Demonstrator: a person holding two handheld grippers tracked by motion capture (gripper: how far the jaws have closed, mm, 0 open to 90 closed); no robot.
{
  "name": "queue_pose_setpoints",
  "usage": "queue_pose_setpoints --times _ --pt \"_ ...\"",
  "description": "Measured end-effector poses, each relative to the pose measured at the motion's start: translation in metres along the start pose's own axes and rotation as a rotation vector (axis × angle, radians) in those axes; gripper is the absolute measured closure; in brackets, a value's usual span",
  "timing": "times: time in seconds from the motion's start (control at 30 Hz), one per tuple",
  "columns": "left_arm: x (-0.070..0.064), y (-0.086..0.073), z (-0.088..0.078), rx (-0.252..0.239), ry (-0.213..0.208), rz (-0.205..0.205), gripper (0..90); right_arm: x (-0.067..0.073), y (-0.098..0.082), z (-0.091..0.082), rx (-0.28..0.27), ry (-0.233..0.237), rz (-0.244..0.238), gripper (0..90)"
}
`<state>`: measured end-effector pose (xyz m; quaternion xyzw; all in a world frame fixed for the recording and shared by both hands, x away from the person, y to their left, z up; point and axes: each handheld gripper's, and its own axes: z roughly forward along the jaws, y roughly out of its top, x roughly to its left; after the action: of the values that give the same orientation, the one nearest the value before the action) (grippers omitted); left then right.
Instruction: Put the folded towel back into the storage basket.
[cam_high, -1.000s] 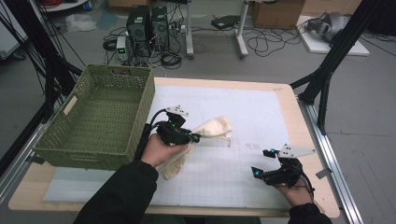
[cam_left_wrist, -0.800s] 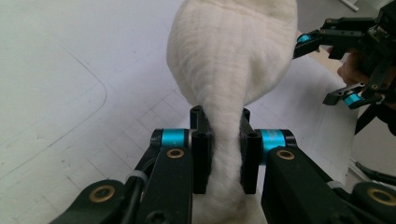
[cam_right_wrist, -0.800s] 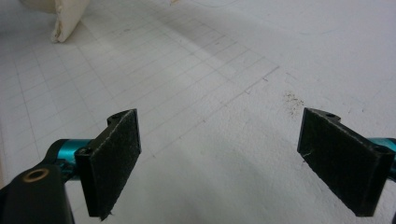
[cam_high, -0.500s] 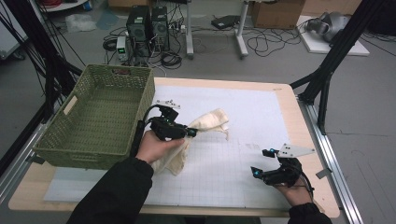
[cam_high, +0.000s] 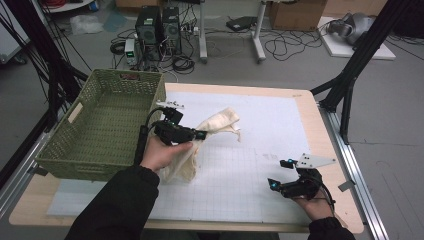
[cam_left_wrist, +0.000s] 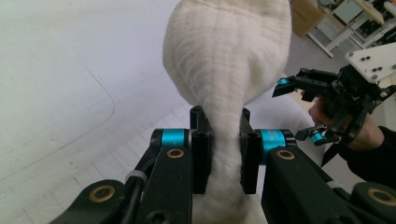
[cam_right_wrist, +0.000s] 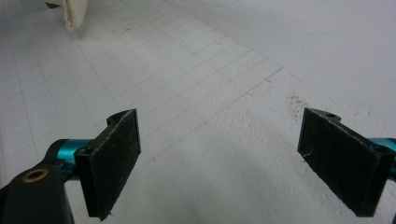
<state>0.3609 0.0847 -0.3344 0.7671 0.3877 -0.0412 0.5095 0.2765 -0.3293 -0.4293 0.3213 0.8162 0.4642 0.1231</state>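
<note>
Left gripper (cam_left_wrist: 223, 154) clamped on bunched cream cloth (cam_high: 212, 131), centre-left of high view, just right of green basket (cam_high: 100, 130). Right gripper (cam_right_wrist: 236, 158) spread wide, nothing between pads, lower right over gridded mat (cam_high: 260, 125).

The person wears black long sleeves (cam_high: 117, 210) that reach to the wrists, both hands bare. Each hand carries a black gripper built of chunky jointed links. On the left gripper (cam_left_wrist: 224, 154), brass-coloured round pivots sit in the links, bright teal collars ring the base of each jaw, and the inner faces carry flat black pads (cam_left_wrist: 201, 161). A black cable (cam_high: 142, 140) loops from its back. The right gripper (cam_high: 282, 175) is of the same make, with teal accents, rough rectangular black pads (cam_right_wrist: 116, 163), and a pale grey three-cornered plate (cam_high: 312, 161) with small dark screws on top.
</note>
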Motion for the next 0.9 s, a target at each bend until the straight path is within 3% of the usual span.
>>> queue_pose_setpoints --times 0.57,0.9 --pt "0.002 0.004 -0.009 -0.013 -0.015 -0.018 79.9 -0.001 0.0 0.001 0.002 0.002 0.001 11.9" --pt "0.005 0.007 -0.019 -0.025 -0.002 -0.046 79.9 -0.001 0.0 0.001 0.004 0.002 0.002 12.0"
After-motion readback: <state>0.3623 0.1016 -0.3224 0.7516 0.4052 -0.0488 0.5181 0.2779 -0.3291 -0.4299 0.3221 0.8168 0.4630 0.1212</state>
